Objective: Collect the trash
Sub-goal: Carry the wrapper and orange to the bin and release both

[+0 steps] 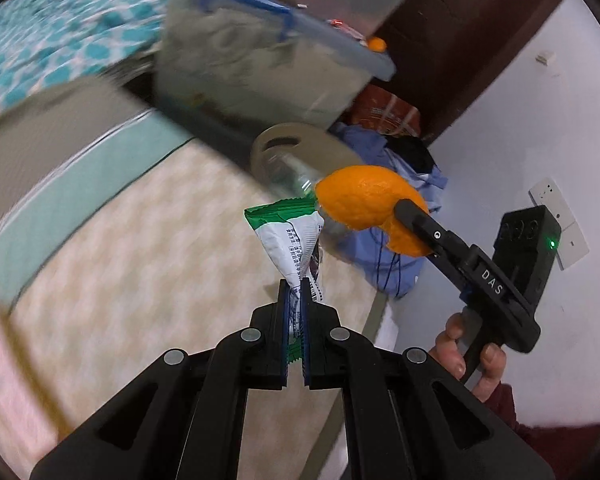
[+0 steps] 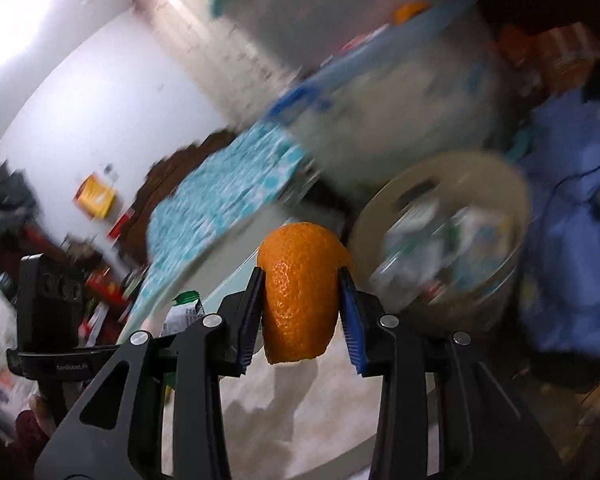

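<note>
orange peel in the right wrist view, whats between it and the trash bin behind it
Nothing: past the orange peel, clamped between the right gripper fingers, the stretch to the trash bin is open air, in the right wrist view.

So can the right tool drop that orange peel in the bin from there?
Probably yes. The right tool grips the orange peel, and the round bin gapes open just ahead, nothing between them. The view is blurry, though.

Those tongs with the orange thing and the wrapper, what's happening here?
A person is gathering rubbish with hand-held tongs. The left tongs are shut on a green-and-white snack wrapper; the right tongs are clamped on a piece of orange peel. Both are in the air near a round bin with litter inside.
</note>
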`<state>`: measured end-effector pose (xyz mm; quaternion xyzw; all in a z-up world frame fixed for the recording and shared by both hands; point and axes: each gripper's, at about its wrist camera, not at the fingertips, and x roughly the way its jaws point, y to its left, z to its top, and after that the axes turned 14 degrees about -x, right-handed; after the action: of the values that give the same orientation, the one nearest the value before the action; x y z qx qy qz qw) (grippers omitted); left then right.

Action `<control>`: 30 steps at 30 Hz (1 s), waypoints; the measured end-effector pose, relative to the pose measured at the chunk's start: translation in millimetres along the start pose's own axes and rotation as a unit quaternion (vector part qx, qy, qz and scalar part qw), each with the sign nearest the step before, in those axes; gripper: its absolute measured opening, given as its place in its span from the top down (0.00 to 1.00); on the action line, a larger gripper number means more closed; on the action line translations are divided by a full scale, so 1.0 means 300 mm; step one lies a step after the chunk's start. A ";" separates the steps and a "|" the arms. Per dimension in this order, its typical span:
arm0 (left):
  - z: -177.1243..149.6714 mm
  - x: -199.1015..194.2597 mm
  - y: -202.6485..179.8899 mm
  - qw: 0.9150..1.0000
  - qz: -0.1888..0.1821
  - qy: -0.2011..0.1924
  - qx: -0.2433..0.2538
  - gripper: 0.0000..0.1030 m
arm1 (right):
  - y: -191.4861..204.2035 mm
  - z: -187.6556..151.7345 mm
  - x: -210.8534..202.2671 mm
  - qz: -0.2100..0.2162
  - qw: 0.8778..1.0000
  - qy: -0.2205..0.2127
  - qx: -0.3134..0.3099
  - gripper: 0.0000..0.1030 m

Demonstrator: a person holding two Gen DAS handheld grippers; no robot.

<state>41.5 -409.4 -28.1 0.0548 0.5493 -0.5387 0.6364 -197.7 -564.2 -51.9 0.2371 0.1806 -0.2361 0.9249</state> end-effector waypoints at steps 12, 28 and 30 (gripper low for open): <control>0.326 0.424 -0.249 0.998 0.036 0.006 0.043 0.48 | -0.293 0.100 0.143 -0.073 0.995 0.018 0.066 0.30; 0.171 0.224 -0.061 0.999 0.044 0.007 0.014 0.41 | -0.138 0.087 0.056 -0.030 0.998 -0.023 0.054 0.30; 0.126 0.133 -0.018 0.999 0.042 -0.002 0.013 0.41 | -0.067 0.086 0.078 -0.010 0.999 -0.014 0.041 0.30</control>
<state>54.4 -461.7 -40.9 0.0849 0.5379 -0.5187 0.6591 -183.1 -601.6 -48.1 0.2695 0.1606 -0.2557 0.9144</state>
